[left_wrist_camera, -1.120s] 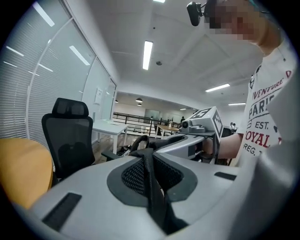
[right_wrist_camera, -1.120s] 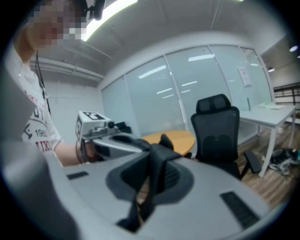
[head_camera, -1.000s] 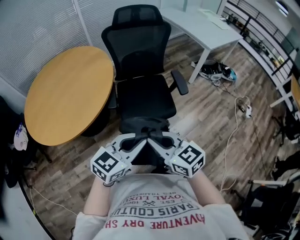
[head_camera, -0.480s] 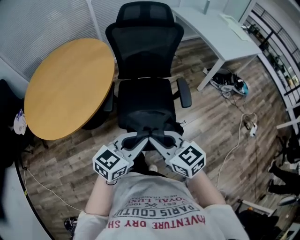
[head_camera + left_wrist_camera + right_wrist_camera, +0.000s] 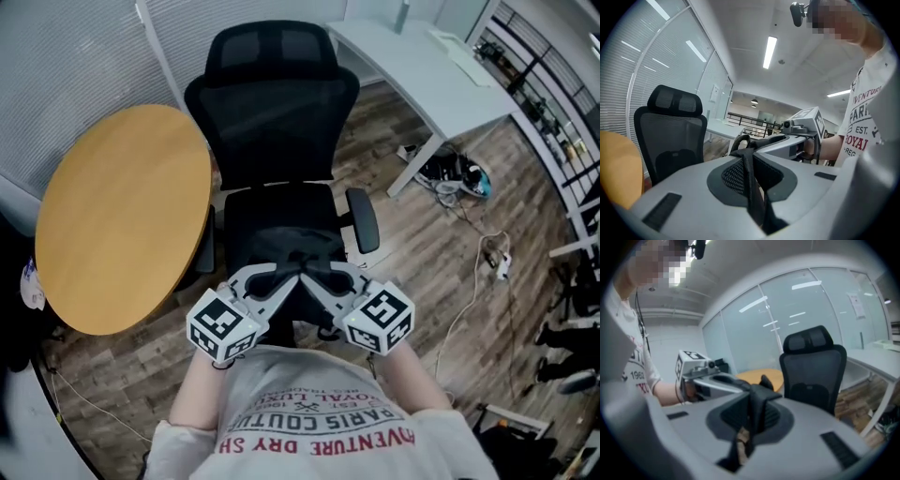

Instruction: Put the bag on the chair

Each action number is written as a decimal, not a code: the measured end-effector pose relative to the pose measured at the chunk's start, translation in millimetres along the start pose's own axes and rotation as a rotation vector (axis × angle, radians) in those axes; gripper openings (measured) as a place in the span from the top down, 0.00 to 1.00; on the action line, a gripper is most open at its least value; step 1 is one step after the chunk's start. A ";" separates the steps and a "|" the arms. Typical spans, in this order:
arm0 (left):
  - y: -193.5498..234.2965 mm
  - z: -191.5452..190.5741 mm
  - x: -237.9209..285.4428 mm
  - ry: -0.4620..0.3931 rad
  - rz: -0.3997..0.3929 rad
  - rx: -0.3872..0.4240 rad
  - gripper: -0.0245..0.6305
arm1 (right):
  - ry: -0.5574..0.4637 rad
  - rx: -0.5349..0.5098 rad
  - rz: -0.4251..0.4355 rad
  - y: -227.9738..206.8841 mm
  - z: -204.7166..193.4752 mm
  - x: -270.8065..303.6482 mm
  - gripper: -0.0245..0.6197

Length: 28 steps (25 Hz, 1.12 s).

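Note:
A black mesh office chair (image 5: 279,202) stands straight ahead, its seat just beyond my hands. Both grippers meet tip to tip over the seat's front edge. My left gripper (image 5: 281,277) and my right gripper (image 5: 317,277) are each shut on a strap of the black bag (image 5: 298,251), which hangs dark against the seat, so its outline is hard to tell. In the left gripper view the strap (image 5: 750,187) runs between the jaws, with the chair (image 5: 670,136) behind. In the right gripper view the strap (image 5: 756,411) is clamped, with the chair (image 5: 813,371) to the right.
A round wooden table (image 5: 112,206) stands close to the chair's left. A white desk (image 5: 422,66) is at the back right, with shoes and cables (image 5: 450,173) under it and a power strip (image 5: 499,264) on the wood floor. Blinds line the far wall.
The chair has come closer and more central in the head view, and the bag now hangs over the seat's front instead of before it. Both grips are unchanged.

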<state>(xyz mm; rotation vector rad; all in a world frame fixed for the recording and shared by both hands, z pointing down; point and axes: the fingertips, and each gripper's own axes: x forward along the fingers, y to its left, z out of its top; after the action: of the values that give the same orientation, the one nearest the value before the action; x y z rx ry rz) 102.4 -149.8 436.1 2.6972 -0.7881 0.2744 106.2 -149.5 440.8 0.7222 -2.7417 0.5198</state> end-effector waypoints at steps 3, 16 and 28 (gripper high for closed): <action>33.4 10.6 9.5 0.002 -0.022 0.000 0.88 | 0.008 0.004 -0.007 -24.1 15.3 23.3 0.89; 158.7 30.7 52.6 0.051 -0.026 -0.032 0.88 | 0.052 0.054 -0.028 -121.4 50.9 112.6 0.89; 251.2 31.2 99.8 0.081 0.102 -0.115 0.88 | 0.135 0.071 0.066 -202.8 58.8 175.2 0.89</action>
<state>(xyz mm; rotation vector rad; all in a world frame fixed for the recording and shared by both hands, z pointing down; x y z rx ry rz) 49.8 -410.1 495.6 2.5268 -0.8900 0.3491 53.8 -411.9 501.4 0.5917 -2.6395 0.6579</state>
